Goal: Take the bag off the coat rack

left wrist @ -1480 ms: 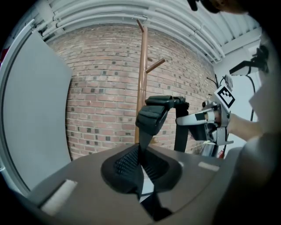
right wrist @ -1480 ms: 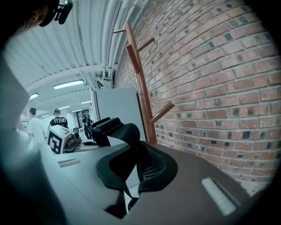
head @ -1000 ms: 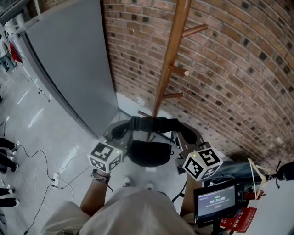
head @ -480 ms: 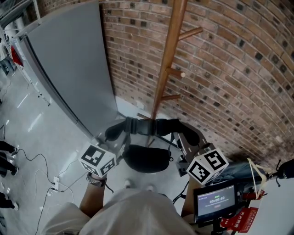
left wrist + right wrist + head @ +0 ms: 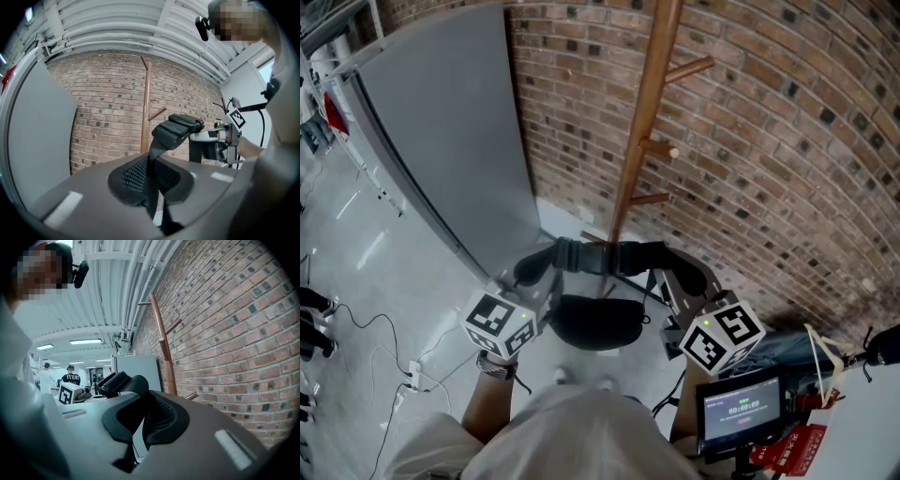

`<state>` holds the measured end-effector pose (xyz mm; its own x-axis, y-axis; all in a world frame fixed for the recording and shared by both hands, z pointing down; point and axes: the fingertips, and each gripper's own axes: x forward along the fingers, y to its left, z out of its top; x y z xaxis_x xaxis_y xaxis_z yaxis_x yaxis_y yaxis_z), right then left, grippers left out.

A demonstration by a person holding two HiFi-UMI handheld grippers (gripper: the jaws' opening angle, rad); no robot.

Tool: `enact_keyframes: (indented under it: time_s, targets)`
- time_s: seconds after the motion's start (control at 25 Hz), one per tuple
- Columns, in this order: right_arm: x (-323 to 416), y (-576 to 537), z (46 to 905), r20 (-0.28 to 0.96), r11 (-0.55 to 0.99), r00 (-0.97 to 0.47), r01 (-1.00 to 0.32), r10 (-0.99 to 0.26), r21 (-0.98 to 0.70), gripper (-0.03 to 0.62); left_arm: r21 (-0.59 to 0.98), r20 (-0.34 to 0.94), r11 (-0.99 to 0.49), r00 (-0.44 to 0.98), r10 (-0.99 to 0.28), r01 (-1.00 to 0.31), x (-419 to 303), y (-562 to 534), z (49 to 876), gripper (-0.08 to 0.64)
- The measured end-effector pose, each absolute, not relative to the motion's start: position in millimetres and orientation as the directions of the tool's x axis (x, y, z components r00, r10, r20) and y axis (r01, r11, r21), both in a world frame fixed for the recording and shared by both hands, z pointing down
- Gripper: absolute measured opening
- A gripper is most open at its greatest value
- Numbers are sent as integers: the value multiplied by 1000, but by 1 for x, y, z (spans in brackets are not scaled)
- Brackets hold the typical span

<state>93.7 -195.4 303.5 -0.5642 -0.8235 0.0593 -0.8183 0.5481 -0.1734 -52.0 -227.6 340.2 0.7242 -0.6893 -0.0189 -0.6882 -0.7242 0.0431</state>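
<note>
We face a brick wall (image 5: pixel 787 141) that fills most of the head view; a grey panel (image 5: pixel 441 122) leans along its left side, and pale floor (image 5: pixel 366 253) runs out beyond it. The wooden coat rack (image 5: pixel 642 122) stands against the bricks, its pole rising out of the top of the head view with short pegs jutting to the right.

The black bag (image 5: pixel 598 322) hangs low in front of the foot of the pole, below the pegs we can see and just in front of our body. Its padded strap (image 5: pixel 600 255) arches over it from one gripper to the other, crossing the pole's lower end; we cannot tell whether the strap touches the pole.

The left gripper (image 5: pixel 152 180) has its jaws pressed together on the strap's webbing, which runs up from between the pads to the padded part; the right gripper (image 5: pixel 140 420) is likewise clamped tight on the strap's other end. So the bag's body sits between our two grippers and a little lower than them. A small screen (image 5: pixel 741 410) shows at the head view's lower right, just beside the right gripper's marker cube (image 5: pixel 719 339).
</note>
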Motion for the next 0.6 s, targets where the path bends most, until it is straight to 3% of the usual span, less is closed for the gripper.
enact_keyframes:
  time_s: [0.6]
  targets:
    - [99, -203, 312, 87, 527, -546, -832, -833, -175, 5, 66, 5, -725, 726, -687, -686, -48, -234, 351, 4]
